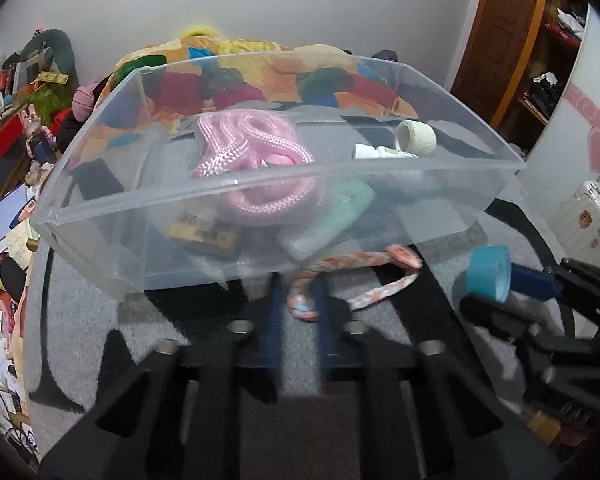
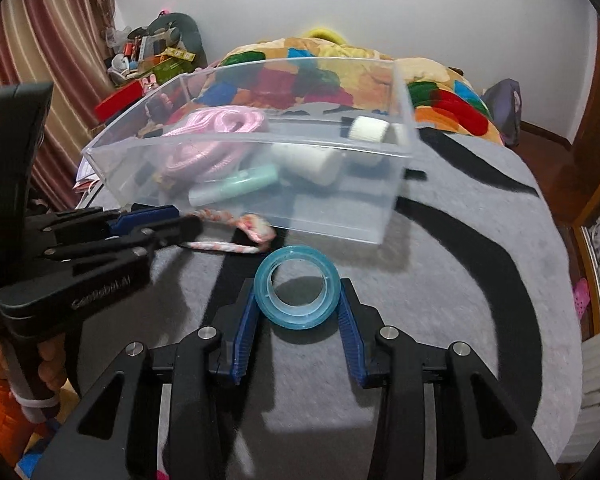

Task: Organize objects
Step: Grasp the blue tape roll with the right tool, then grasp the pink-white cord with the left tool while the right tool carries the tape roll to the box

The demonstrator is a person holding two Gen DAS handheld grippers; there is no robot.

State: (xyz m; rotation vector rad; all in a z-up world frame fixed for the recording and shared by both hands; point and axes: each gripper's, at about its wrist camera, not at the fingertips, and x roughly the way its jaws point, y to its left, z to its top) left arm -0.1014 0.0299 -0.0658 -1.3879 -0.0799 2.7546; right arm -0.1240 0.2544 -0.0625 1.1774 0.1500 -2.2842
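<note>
A clear plastic bin (image 1: 100, 216) (image 2: 112, 168) sits on the grey mat and holds a pink rope (image 1: 252, 144) (image 2: 216, 124), a white tape roll (image 1: 416, 136) (image 2: 370, 130), a mint green tube (image 1: 332, 216) (image 2: 236, 186) and other small items. A braided orange-pink cord (image 1: 340, 272) (image 2: 256, 226) lies on the mat in front of the bin. My right gripper (image 2: 298, 304) (image 1: 512, 284) is shut on a blue tape roll (image 2: 296, 286) (image 1: 488, 274) held above the mat. My left gripper (image 1: 296, 312) (image 2: 180, 220) is at the cord, its fingers blurred.
A grey mat with black stripes (image 2: 460, 280) covers the surface. A colourful patchwork blanket (image 1: 260, 80) lies behind the bin. Cluttered shelves (image 1: 16, 92) stand at the left, a wooden door (image 1: 500, 32) and a white suitcase (image 1: 588, 220) at the right.
</note>
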